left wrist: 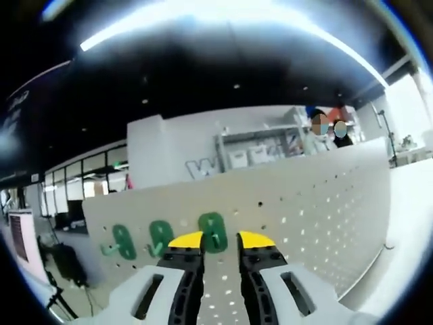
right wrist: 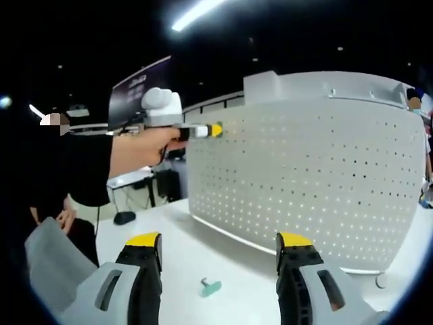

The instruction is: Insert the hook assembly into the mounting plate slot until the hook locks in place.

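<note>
The white pegboard mounting plate point(right wrist: 304, 169) stands upright on the counter point(right wrist: 203, 250), carrying 3 green hooks point(left wrist: 162, 238) in the left gripper view. A 4th hook point(right wrist: 210, 288) lies loose on the counter, likely next. Right tool point(right wrist: 220, 247) gapes empty above it with open room; left tool point(left wrist: 221, 240), nearly closed, holds nothing.

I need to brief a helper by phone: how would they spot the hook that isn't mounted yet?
Find the white perforated board standing on the white table. In front of it, between the right claw tips, one small green hook lies flat on the table, not hanging.
</note>
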A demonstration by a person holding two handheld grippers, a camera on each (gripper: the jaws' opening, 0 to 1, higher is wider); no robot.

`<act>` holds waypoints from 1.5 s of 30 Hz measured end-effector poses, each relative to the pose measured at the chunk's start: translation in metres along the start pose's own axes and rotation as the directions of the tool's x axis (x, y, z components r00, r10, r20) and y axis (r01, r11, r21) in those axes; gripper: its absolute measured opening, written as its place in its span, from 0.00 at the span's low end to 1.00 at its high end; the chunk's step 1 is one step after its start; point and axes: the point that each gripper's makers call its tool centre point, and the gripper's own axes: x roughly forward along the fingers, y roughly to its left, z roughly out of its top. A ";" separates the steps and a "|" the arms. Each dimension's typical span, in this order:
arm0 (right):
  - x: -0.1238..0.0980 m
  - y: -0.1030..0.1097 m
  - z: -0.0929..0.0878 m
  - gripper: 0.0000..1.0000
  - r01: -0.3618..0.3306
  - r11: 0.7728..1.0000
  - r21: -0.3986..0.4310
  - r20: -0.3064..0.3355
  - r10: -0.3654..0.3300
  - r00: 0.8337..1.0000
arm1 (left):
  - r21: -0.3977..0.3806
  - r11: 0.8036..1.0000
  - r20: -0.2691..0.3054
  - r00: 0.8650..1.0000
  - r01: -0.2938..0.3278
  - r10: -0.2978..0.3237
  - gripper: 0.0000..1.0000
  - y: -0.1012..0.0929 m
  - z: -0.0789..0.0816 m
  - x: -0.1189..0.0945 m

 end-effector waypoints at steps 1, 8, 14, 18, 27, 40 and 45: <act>0.000 0.000 0.000 0.69 0.001 1.000 0.000 -0.001 -0.001 1.000 | -0.002 1.000 0.004 1.000 0.002 -0.002 0.21 -0.001 0.002 -0.002; 0.002 0.000 0.003 0.69 -0.009 1.000 -0.007 0.008 0.009 1.000 | 0.000 1.000 0.036 0.999 0.025 -0.025 0.29 -0.007 0.019 -0.015; 0.003 0.006 0.007 0.69 -0.033 0.999 -0.005 0.020 0.033 0.999 | -0.006 0.998 0.037 0.998 0.057 -0.057 0.42 -0.019 0.031 -0.028; 0.000 0.013 0.011 0.69 -0.054 0.998 -0.016 0.028 0.055 0.998 | -0.015 0.997 0.061 0.995 0.080 -0.079 0.46 -0.030 0.043 -0.041; -0.005 0.021 0.017 0.69 -0.080 0.997 -0.003 0.048 0.081 0.996 | -0.039 0.992 0.084 0.990 0.118 -0.115 0.50 -0.052 0.058 -0.081; -0.018 0.021 0.043 0.69 -0.100 0.994 -0.044 0.047 0.102 0.994 | -0.049 0.994 0.047 0.995 0.095 -0.092 0.54 -0.048 0.055 -0.115; -0.025 0.017 0.054 0.69 -0.087 0.994 -0.068 0.051 0.090 0.995 | -0.052 0.995 0.056 0.995 0.087 -0.084 0.56 -0.043 0.059 -0.126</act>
